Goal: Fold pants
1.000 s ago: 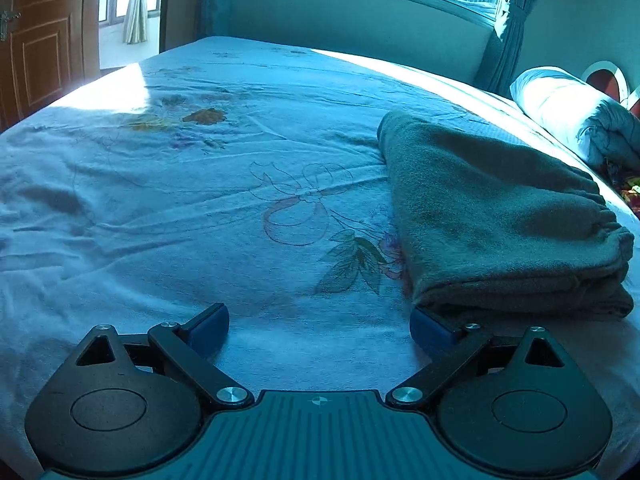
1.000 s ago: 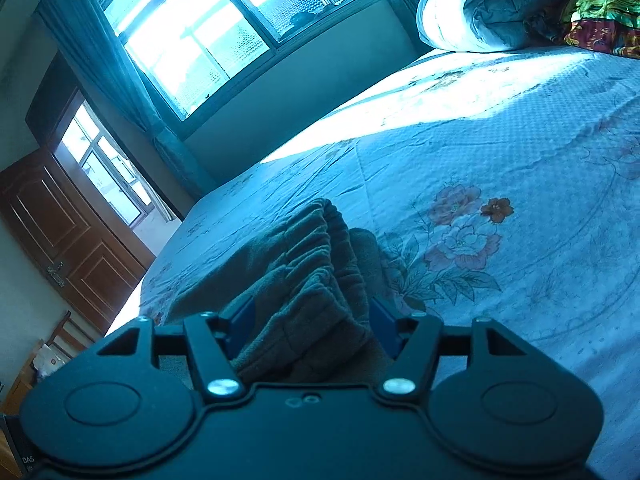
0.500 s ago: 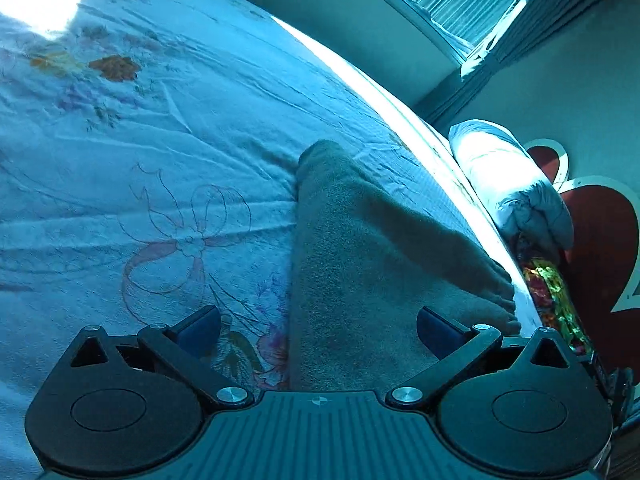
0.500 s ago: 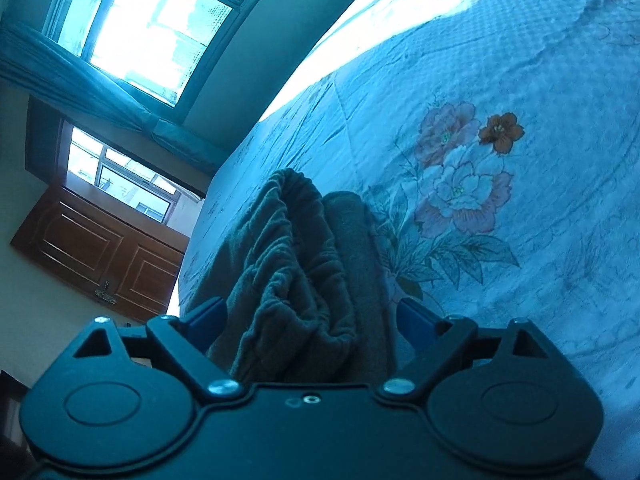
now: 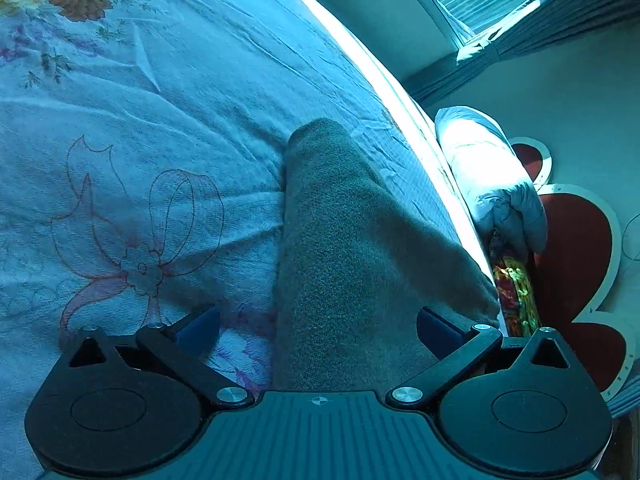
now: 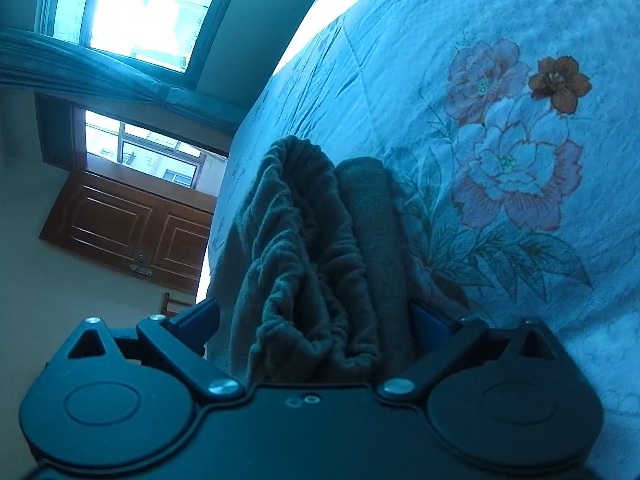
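The grey-green pants lie folded in a thick stack on the flowered bed sheet. My left gripper is open, its blue fingers either side of the fold's near edge. In the right wrist view the gathered elastic waistband end of the pants sits between the fingers of my right gripper, which is open wide; whether the pads touch the cloth I cannot tell.
A rolled quilt and a bright patterned cloth lie by the red heart-shaped headboard. Windows with curtains and a wooden door are beyond the bed's far edge.
Both grippers have tilted and moved closer over the pants. The right gripper's jaws opened wider around the waistband end. The left gripper now straddles the fold instead of being beside it.
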`<state>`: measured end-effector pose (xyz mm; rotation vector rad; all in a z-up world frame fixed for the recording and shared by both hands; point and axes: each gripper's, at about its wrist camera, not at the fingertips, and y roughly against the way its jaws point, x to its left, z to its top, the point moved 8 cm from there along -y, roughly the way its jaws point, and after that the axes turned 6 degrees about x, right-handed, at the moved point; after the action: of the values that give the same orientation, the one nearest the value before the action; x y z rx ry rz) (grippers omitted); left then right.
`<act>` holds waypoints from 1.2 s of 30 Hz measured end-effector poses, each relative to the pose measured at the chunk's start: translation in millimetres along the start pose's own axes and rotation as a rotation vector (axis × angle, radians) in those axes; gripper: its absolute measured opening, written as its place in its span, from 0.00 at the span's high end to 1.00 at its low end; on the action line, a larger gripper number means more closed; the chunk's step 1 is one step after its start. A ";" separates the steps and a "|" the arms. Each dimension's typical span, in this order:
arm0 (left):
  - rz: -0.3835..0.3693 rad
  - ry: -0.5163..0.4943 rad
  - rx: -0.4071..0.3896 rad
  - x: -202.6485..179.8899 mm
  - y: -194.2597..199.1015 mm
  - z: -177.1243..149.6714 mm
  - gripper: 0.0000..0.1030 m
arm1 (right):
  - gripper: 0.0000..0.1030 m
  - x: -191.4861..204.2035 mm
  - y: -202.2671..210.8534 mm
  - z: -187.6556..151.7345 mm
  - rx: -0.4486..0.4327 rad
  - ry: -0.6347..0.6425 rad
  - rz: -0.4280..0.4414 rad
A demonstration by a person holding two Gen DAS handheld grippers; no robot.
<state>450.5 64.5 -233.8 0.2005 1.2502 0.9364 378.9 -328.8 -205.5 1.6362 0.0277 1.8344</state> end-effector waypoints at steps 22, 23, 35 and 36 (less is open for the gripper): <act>-0.039 -0.062 -0.010 6.5 -8.6 1.5 0.35 | 0.42 1.3 -18.0 12.5 0.025 0.024 0.037; -0.031 -0.072 -0.012 3.9 -11.0 1.5 0.33 | 0.42 1.3 -21.1 13.0 0.022 0.018 0.037; -0.151 -0.090 -0.037 -18.7 -7.1 -7.1 0.73 | 0.64 35.4 -23.2 5.6 0.047 0.137 -0.051; -0.159 -0.100 -0.044 -21.6 -3.5 -7.6 0.73 | 0.65 40.8 -20.6 5.4 0.042 0.154 -0.044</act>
<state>445.4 44.7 -223.1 0.1104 1.1346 0.8068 393.6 -295.3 -177.7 1.5074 0.1690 1.9334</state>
